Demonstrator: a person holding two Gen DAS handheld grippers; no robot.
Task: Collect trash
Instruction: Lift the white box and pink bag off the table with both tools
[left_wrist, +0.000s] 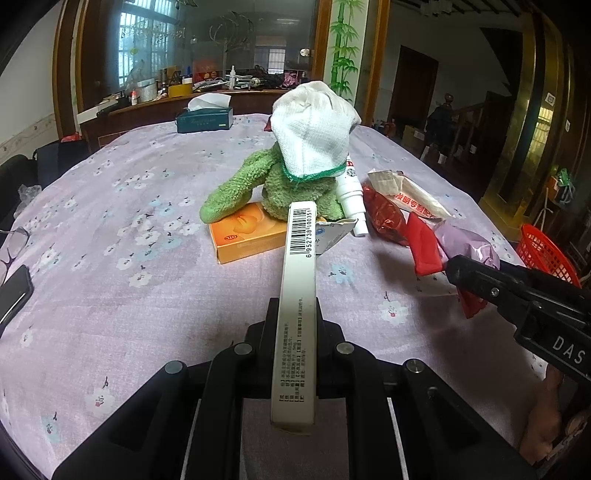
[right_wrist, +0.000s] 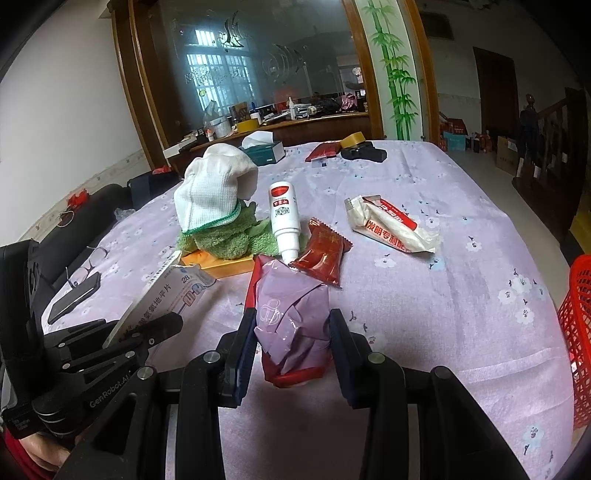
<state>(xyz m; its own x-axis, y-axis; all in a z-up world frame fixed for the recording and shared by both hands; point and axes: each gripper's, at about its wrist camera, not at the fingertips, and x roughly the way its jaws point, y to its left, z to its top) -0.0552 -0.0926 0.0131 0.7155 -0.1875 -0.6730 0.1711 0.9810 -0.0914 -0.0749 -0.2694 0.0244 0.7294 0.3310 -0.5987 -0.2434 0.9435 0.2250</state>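
Note:
My left gripper (left_wrist: 295, 310) is shut on a long flat white medicine box (left_wrist: 298, 266) with a barcode, held edge-up over the table. In the right wrist view the same box (right_wrist: 166, 295) sticks out of the left gripper (right_wrist: 147, 332) at the left. My right gripper (right_wrist: 291, 321) is shut on a crumpled purple and red packet (right_wrist: 291, 306), just above the tablecloth. From the left wrist view, this packet (left_wrist: 469, 247) and the right gripper (left_wrist: 480, 280) are at the right. A red snack wrapper (right_wrist: 321, 254) and a white wrapper (right_wrist: 391, 225) lie beyond.
A green plush toy under a white cloth (left_wrist: 306, 147) leans on an orange box (left_wrist: 247, 236), with a white bottle (right_wrist: 284, 218) beside it. A red basket (right_wrist: 580, 332) stands off the table's right edge. A phone (left_wrist: 13, 295) and a tissue box (left_wrist: 205, 118) lie on the table.

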